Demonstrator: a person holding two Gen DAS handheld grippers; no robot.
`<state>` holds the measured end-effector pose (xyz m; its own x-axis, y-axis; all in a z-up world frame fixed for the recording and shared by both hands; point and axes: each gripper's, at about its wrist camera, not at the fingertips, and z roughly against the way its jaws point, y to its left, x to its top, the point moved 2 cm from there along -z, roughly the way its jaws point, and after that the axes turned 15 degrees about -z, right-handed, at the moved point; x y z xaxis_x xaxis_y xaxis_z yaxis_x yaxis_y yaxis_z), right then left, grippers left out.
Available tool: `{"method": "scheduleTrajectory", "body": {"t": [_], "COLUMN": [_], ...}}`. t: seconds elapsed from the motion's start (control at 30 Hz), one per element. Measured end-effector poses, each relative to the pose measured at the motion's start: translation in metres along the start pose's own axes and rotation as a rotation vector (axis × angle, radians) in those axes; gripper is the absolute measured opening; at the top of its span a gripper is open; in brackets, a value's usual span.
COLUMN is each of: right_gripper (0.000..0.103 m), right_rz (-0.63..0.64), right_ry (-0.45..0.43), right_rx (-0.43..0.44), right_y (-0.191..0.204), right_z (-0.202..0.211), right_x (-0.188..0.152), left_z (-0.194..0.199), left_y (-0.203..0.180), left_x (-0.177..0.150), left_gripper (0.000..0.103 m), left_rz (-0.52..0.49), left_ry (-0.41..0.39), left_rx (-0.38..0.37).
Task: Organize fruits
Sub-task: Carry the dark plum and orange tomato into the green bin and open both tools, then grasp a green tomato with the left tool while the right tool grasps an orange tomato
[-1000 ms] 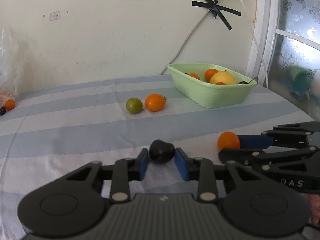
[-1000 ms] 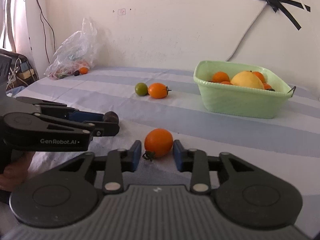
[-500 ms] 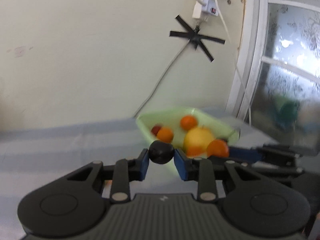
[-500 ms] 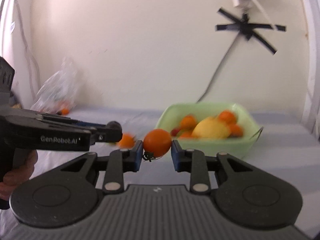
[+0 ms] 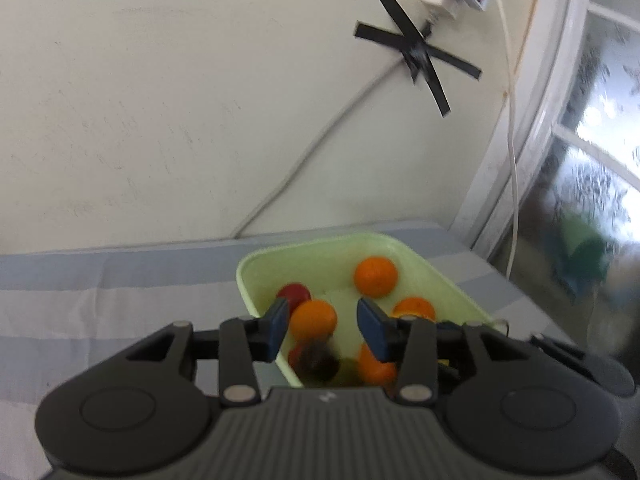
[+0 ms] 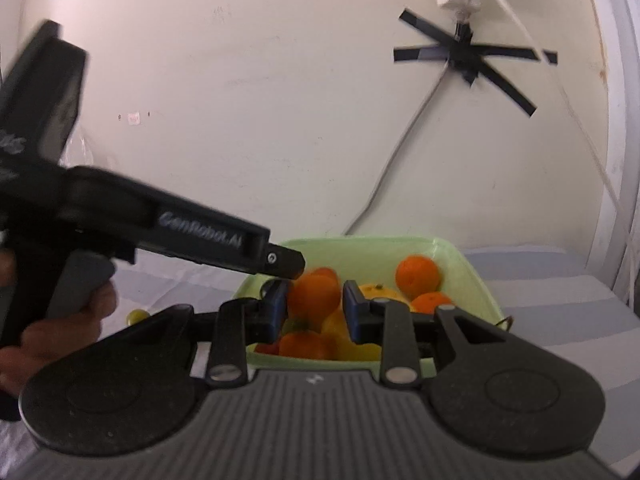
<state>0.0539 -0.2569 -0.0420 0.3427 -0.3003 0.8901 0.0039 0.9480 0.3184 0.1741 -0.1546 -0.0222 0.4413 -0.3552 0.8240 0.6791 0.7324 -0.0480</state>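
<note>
A pale green basin (image 5: 256, 264) holds several oranges, a red fruit (image 5: 294, 293) and a yellow fruit (image 6: 372, 292). My left gripper (image 5: 323, 326) hangs open over the basin's near corner. A dark fruit (image 5: 318, 360), blurred, is below its fingers inside the basin. My right gripper (image 6: 314, 310) is shut on an orange tomato (image 6: 314, 294) above the basin (image 6: 472, 276). The left gripper's body (image 6: 160, 232) crosses the right wrist view at left.
The basin stands on a blue and white striped cloth (image 5: 100, 300) against a cream wall. A small green fruit (image 6: 136, 315) lies on the cloth left of the basin. A taped cable (image 5: 416, 52) runs down the wall. A window frame (image 5: 532, 160) is at right.
Both grippers have come over the basin from the cloth. My left gripper has opened and the dark fruit has dropped out of it into the basin. The right still holds the orange tomato.
</note>
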Motion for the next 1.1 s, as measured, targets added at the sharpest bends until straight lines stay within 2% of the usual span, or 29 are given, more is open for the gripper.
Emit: {"method": "scheduleTrajectory", "body": {"t": [0.2,0.33,0.4,0.53,0.63,0.73,0.8,0.87,1.1], "right_gripper": [0.034,0.034,0.034,0.033,0.033,0.034,0.035,0.049,0.051], "right_rz": [-0.031,-0.032,-0.023,0.048,0.126,0.140,0.132,0.099,0.097], "right_ry": [-0.108,-0.116,-0.077,0.070,0.201,0.288,0.315,0.318,0.329], "right_rx": [0.017,0.077,0.134,0.218,0.190,0.153,0.121,0.100,0.071], "right_y": [-0.002,0.009,0.021,0.054,0.079,0.093,0.097,0.098,0.107], "right_z": [0.025,0.036,0.037,0.023,-0.001,-0.023,-0.036,-0.047,-0.061], "right_x": [0.004,0.004,0.001,-0.015,-0.036,-0.047,-0.047,-0.043,-0.043], "left_z": [0.048,0.086,0.097,0.097,0.087,0.076,0.072,0.071,0.073], "left_y": [0.030,0.057,0.069,0.081,0.086,0.093,0.098,0.101,0.111], "left_x": [-0.003,-0.029,-0.049,-0.082,-0.095,-0.097,-0.098,-0.097,-0.102], "left_gripper": [0.039,0.042,0.042,0.042,0.042,0.042,0.042,0.042,0.042], "left_rz": [0.063,0.078,0.082,0.113,0.166,0.236,0.281,0.307,0.354], "left_ry": [-0.078,-0.085,-0.055,0.011,0.039,0.038,0.023,0.003,-0.034], "left_rx": [0.038,0.116,0.153,0.148,0.096,0.051,0.018,0.000,-0.030]}}
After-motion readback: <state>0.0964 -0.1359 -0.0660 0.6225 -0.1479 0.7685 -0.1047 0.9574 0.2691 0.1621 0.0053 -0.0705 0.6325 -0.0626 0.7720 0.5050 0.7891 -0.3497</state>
